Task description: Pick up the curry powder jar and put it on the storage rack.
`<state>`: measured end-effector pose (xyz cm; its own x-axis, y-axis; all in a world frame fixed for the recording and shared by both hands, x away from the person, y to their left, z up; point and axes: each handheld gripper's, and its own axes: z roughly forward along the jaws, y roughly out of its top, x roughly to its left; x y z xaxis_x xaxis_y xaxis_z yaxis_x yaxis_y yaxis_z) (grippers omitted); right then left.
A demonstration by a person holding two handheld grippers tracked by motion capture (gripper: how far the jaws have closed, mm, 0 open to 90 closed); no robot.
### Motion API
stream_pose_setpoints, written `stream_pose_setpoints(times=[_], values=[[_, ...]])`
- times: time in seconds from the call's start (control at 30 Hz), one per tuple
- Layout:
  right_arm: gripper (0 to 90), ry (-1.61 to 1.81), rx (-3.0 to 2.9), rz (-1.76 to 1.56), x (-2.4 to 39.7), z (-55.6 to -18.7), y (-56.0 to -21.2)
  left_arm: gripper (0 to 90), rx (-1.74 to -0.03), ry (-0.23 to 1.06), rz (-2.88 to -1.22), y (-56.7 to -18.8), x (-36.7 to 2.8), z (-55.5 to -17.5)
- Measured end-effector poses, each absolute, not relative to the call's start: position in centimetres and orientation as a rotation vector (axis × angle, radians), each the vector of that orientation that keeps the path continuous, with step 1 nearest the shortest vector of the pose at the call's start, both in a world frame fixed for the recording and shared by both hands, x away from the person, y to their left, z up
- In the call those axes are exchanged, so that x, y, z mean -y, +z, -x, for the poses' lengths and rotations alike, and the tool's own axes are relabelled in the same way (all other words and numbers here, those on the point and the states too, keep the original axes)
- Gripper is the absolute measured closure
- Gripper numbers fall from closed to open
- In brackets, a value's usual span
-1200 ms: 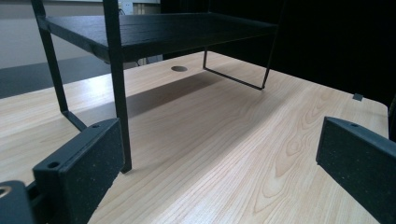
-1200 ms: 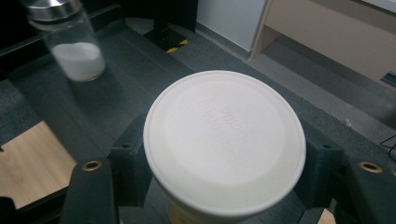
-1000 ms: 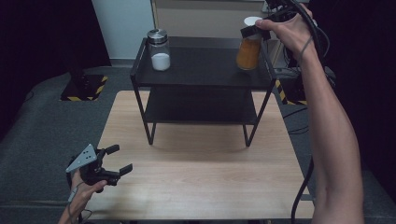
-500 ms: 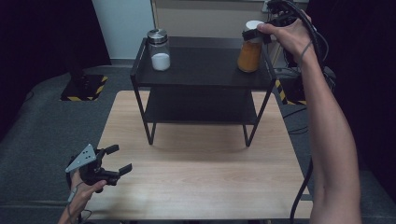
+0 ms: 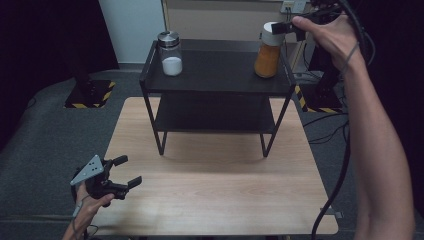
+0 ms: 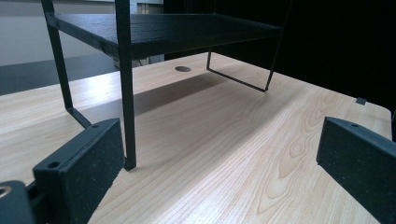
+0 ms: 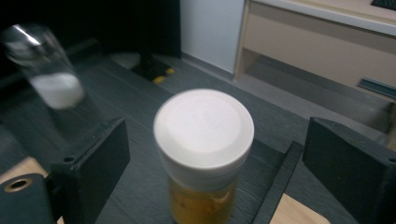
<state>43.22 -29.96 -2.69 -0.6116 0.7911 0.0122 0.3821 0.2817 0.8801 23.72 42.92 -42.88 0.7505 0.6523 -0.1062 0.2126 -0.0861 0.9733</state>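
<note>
Right hand-held gripper now off orange jar (jaws apart)

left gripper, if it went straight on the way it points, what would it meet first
Most likely the near front leg of the black metal shelf rack, which stands just ahead between the open tongs of the left gripper. Depth is unclear; slightly off, it would pass under the rack.

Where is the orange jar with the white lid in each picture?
High view: the orange jar stands at the top right, on the black shelf, just below the right gripper.
Right gripper view: the jar is in the middle, between the open jaws.
Left gripper view: not in it.
Shared landmark: the black shelf.
</note>
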Motion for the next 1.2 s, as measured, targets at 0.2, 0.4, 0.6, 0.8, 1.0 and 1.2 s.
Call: stream_pose_setpoints(times=[0.2, 0.4, 0.6, 0.8, 1.0, 1.2], values=[[7.4, 1.232, -2.104, -0.997, 30.2, -40.7, -2.1, 0.0, -0.701, 0.420, -1.656, -42.9, -42.8, -23.8], [7.6, 1.276, -2.128, -0.925, 30.7, -38.6, -2.4, 0.0, -0.699, 0.421, -1.655, -42.8, -42.8, -23.8], [8.0, 1.330, -2.166, -0.828, 31.6, -36.1, -3.5, 0.0, -0.697, 0.419, -1.657, -42.8, -42.7, -23.9], [8.3, 1.359, -2.219, -0.728, 32.4, -33.4, -6.2, 0.0, -0.693, 0.419, -1.659, -42.8, -42.6, -23.9], [8.3, 1.378, -2.256, -0.662, 33.2, -31.7, -9.0, 0.0, -0.682, 0.418, -1.678, -42.6, -42.3, -24.1], [7.8, 1.417, -2.250, -0.598, 34.1, -30.0, -11.8, 0.0, -0.685, 0.416, -1.682, -42.6, -42.2, -24.0]])
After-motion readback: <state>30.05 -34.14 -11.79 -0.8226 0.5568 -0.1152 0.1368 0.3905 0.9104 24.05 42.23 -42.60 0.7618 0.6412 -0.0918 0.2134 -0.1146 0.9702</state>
